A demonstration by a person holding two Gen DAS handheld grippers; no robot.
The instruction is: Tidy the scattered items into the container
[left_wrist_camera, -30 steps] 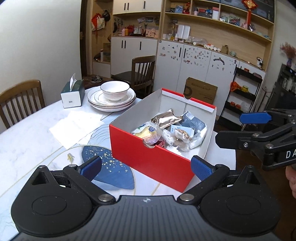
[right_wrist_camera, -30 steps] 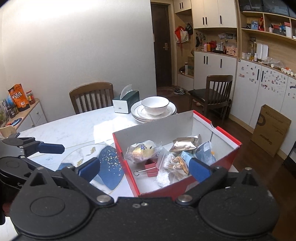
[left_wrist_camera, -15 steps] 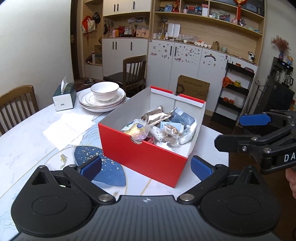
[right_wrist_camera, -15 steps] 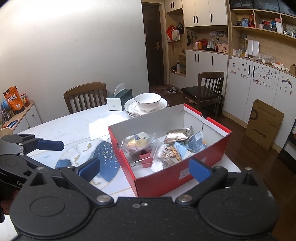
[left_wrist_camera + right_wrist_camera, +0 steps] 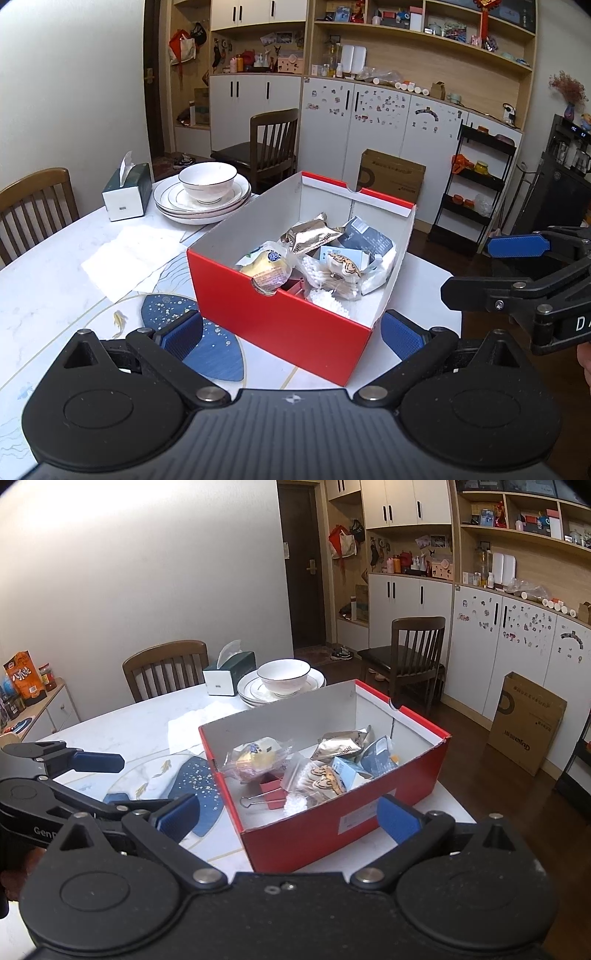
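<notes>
Red cardboard box point(image 5: 291, 325) sits on the marble table point(image 5: 48, 280) with the snack packets point(image 5: 258, 758) and binder clip point(image 5: 264, 799) inside. You have pulled both grippers back from a second ago; left gripper point(image 5: 291, 334) and right gripper point(image 5: 288, 818) are wide open, holding nothing. Tidying looks finished, I think.

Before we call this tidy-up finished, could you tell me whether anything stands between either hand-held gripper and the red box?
Nothing visible does. The left hand-held gripper and the right hand-held gripper both hang open and empty just short of the red box, which has no lid. The plates and tissue box sit behind it.
</notes>
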